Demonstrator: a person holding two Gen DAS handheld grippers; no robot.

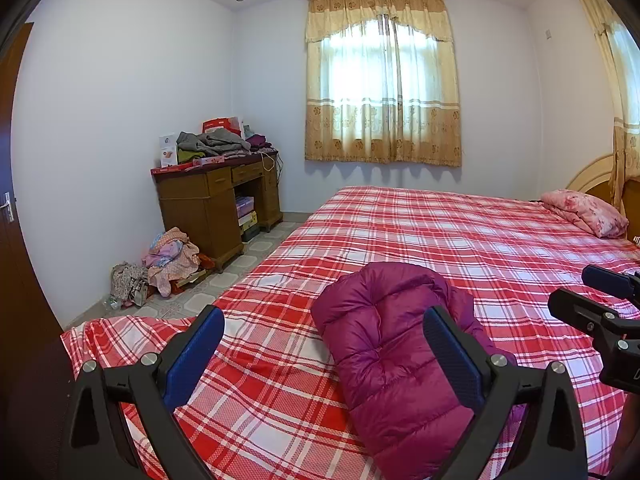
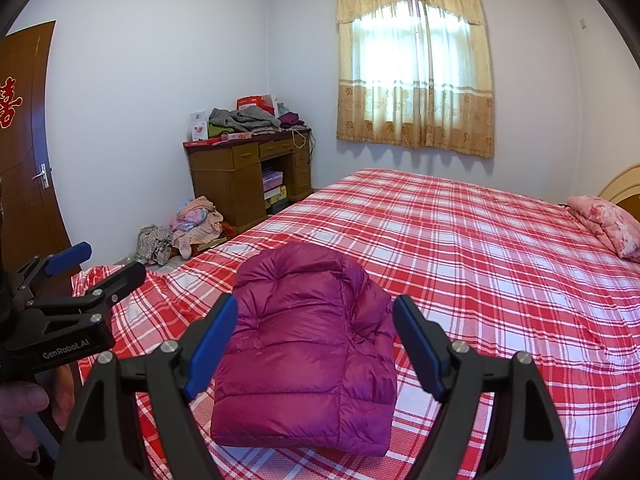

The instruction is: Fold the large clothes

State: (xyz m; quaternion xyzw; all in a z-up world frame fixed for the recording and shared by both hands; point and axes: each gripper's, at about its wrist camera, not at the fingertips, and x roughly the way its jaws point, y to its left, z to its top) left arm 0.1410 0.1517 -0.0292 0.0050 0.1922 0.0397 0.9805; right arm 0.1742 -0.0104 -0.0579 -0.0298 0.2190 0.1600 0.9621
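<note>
Jacket (image 2: 308, 352), purple, puffy, lies folded compact on plaid bed (image 2: 480, 264). Both grippers, left (image 1: 324, 352) and right (image 2: 316, 340), are held above it, jaws spread, nothing gripped. Bundle best pressed flat, edges squared.

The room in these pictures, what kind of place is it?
Most likely a home bedroom: a large bed with a checked cover, a pink pillow, and a wooden desk piled with clothes.

A folded jacket (image 2: 304, 356) lies on the bed (image 2: 500, 280) near its foot edge; a pillow (image 2: 608, 224) rests at the far right by the headboard; a desk (image 2: 248, 176) stands behind left against the wall, clothes (image 2: 244, 120) piled on it; a heap of laundry (image 2: 192, 228) lies on the floor before it; a curtained window (image 2: 416, 80) is behind the bed.
</note>
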